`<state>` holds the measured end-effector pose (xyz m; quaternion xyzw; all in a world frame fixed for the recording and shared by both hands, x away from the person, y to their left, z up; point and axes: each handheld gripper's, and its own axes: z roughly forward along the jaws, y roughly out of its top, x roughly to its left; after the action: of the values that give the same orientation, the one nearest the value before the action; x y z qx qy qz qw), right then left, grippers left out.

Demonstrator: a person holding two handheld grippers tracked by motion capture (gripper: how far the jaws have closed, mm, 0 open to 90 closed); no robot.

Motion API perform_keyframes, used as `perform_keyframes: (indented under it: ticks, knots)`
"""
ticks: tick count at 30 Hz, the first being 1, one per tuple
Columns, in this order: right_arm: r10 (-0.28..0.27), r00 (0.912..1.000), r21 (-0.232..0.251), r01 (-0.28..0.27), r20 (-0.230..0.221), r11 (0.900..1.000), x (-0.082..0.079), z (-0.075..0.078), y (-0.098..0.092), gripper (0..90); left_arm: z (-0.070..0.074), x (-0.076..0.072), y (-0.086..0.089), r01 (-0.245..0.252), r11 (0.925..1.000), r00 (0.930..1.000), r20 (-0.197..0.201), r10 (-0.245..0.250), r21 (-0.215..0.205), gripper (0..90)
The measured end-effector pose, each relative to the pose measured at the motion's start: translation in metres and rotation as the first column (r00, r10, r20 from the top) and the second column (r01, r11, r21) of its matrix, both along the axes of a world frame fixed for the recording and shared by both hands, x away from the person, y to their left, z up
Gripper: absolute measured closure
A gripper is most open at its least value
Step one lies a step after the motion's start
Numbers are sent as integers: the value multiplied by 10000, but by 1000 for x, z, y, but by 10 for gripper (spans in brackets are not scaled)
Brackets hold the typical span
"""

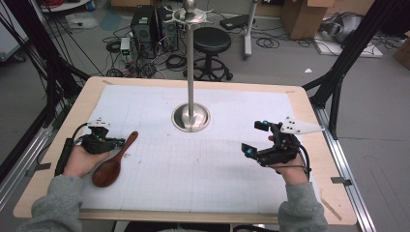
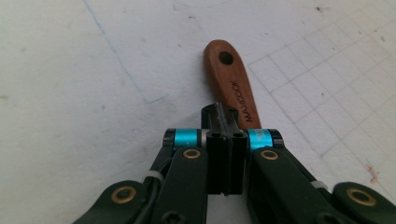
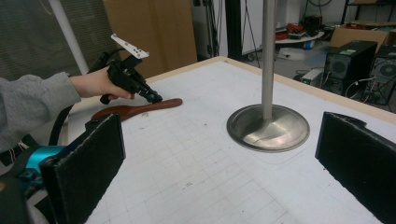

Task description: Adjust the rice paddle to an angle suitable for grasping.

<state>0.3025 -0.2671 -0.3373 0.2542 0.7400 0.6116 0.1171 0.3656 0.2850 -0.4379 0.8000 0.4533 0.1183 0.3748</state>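
Observation:
A brown wooden spoon [image 1: 111,169] lies on the white gridded mat at the left, its handle pointing away from the person. My left gripper [image 1: 118,141] is shut, pads pressed together with nothing between them. In the left gripper view its tips [image 2: 224,116] sit right over the spoon handle [image 2: 232,81], just short of the hanging hole. The right gripper view shows that gripper [image 3: 154,98] tilted down onto the handle [image 3: 135,108]. My right gripper [image 1: 255,138] hovers at the right with its jaws wide apart and nothing between them [image 3: 224,135].
A metal stand [image 1: 190,77] with a round base [image 3: 289,130] rises from the middle back of the mat [image 1: 203,169]. The wooden table edge [image 1: 309,101] frames the mat. A stool, computer cases and cables sit on the floor beyond.

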Motion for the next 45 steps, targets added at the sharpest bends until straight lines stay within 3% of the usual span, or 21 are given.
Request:
perform_keyframes:
  ticks: [8,15,22,33,40,45]
  knots:
    - [-2,10000,10,2,-34,10000,0,0,0,1,1,-2,-5,110,9999,9999,12,-110,53,895]
    - [18,10000,-18,-18,8,10000,0,0,0,1,3,-6,-27,896,9951,9960,14,-898,422,895]
    - [-21,10000,32,21,-20,10000,0,0,-1,1,5,-9,-38,1566,9846,9876,-47,-1567,773,895]
    - [9,10000,-17,-9,-26,10000,-1,0,0,1,6,-15,-44,2143,9739,9768,-146,-2138,747,895]
    - [-9,10000,8,9,-9,10000,-1,0,-1,1,7,-15,-42,2124,9744,9771,-71,-2125,737,894]
    - [-47,10000,-18,47,-24,10000,-1,0,-2,1,16,-18,-37,2249,9737,9741,139,-2255,349,894]
